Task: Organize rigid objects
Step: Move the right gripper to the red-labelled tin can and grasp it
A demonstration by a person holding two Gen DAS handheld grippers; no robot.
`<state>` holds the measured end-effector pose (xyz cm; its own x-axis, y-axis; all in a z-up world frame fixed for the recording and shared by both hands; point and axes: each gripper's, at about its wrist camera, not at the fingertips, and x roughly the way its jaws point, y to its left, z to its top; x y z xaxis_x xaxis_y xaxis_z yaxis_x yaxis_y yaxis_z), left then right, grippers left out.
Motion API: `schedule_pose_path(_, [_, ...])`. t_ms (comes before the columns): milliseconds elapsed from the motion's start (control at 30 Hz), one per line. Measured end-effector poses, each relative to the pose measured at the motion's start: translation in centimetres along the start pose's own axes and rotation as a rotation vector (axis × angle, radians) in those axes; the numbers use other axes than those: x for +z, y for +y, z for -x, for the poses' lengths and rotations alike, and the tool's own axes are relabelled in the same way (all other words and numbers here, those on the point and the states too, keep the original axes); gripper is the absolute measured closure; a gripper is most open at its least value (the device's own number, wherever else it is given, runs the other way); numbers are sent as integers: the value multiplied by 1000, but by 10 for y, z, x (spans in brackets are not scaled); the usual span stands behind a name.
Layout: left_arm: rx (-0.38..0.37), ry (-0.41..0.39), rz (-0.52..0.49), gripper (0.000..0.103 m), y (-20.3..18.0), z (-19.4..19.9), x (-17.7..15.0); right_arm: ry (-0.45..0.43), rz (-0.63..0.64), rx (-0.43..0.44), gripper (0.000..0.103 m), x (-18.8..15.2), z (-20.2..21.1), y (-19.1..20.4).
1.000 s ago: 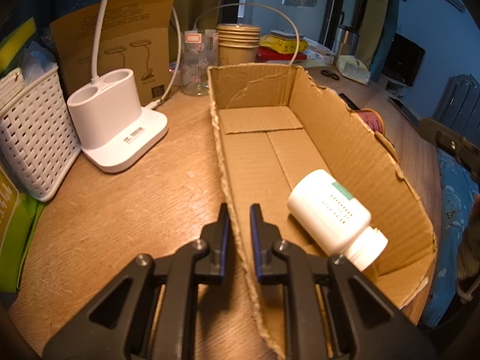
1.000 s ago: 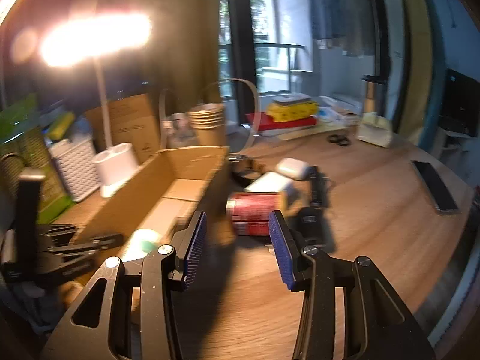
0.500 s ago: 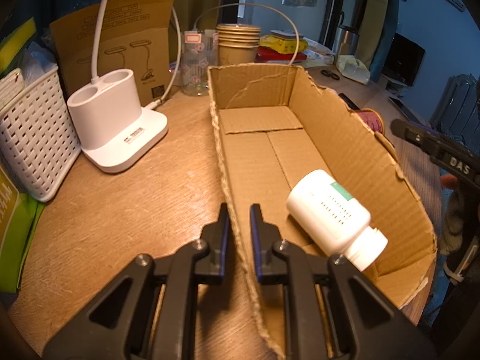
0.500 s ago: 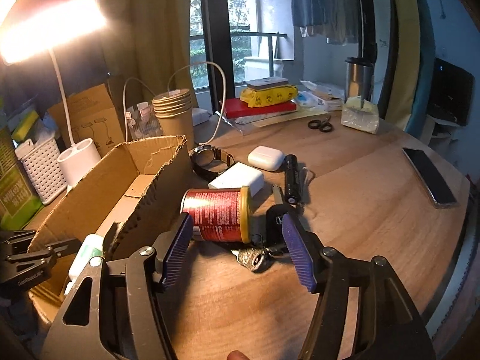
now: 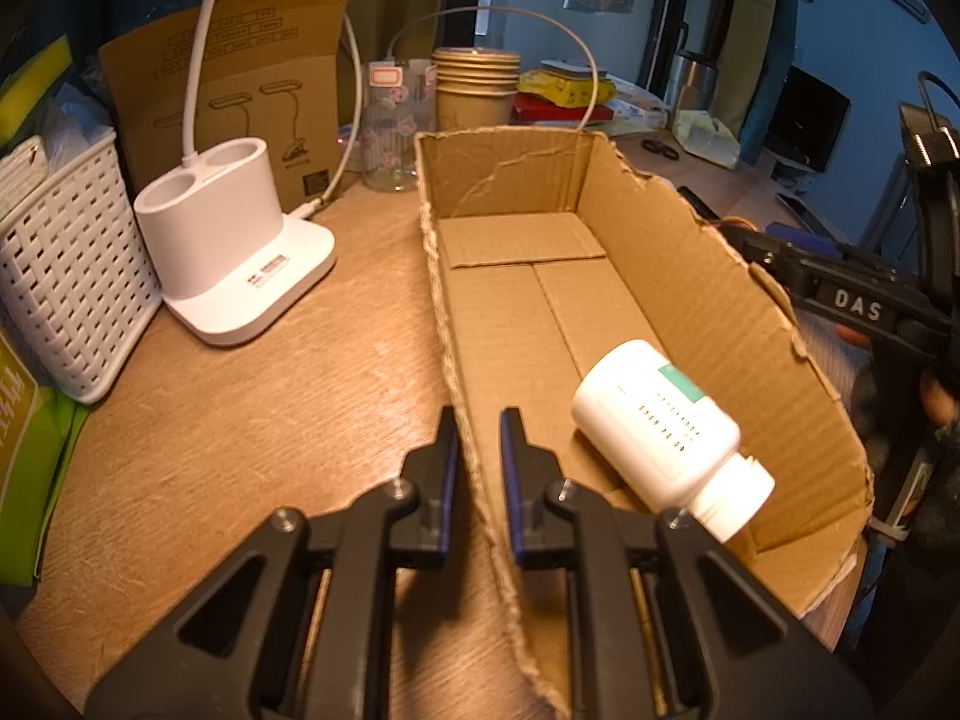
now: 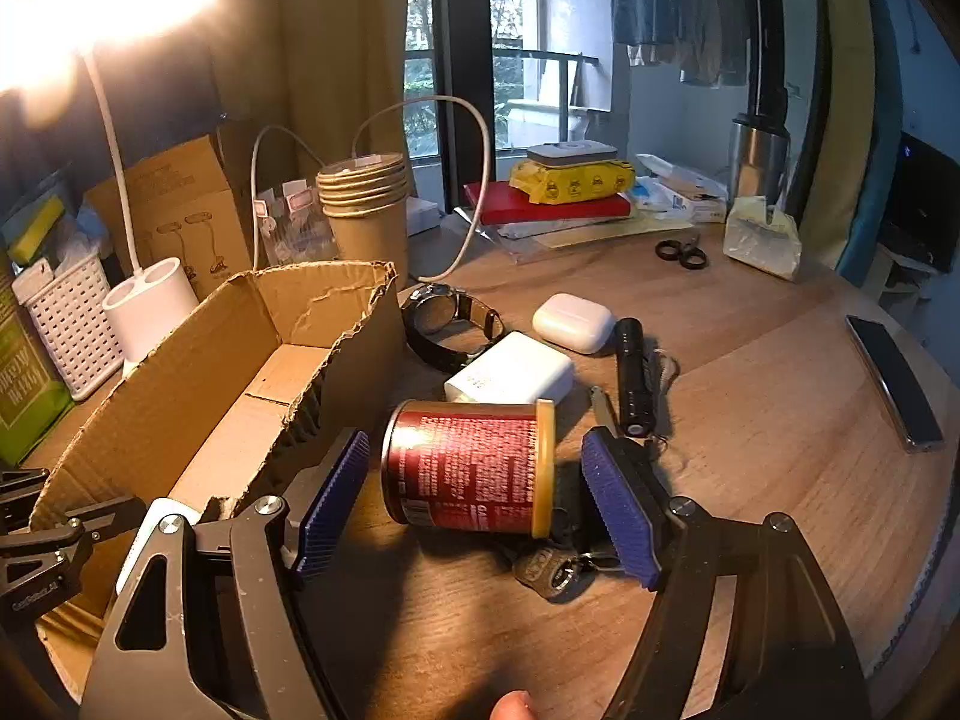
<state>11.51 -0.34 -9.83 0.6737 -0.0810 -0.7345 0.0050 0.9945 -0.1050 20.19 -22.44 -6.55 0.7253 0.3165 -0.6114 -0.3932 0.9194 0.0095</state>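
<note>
Two tongs are in use. The left tongs (image 5: 478, 420) stand nearly closed astride the near wall of the cardboard box (image 5: 708, 276), one finger inside and one outside; whether they pinch the wall cannot be told. The right tongs (image 6: 474, 480) are spread wide and empty, bracketing a red can (image 6: 468, 468) that lies on its side on the counter (image 6: 750, 420), pads just short of its ends. A white bottle (image 5: 666, 426) already lies inside the box. Beyond the can sit a white charger (image 6: 510, 375), earbud case (image 6: 573, 323), black flashlight (image 6: 631, 375), watch (image 6: 447, 321) and keys (image 6: 555, 570). Risk, in my judgement: the can may roll or squirt out if the pads close off-centre, and the keys touching its lid end could foul the right pad. The right view alone shows the loose items; the left view alone shows the bottle clearly and the box floor, otherwise bare.
</note>
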Motion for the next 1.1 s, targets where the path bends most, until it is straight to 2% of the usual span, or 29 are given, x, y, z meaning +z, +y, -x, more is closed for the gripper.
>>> schedule_pose_path(333, [0, 0, 1, 90, 0, 0, 0, 20, 11, 9, 26, 2, -10, 6])
schedule_pose_path(700, [1, 0, 0, 90, 0, 0, 0, 52, -57, 58, 27, 1, -19, -4])
schedule_pose_path(833, [0, 0, 0, 90, 0, 0, 0, 56, -64, 75, 34, 1, -19, -4])
schedule_pose_path(1100, [-4, 2, -1, 89, -1, 0, -1, 46, -66, 73, 35, 0, -13, -3])
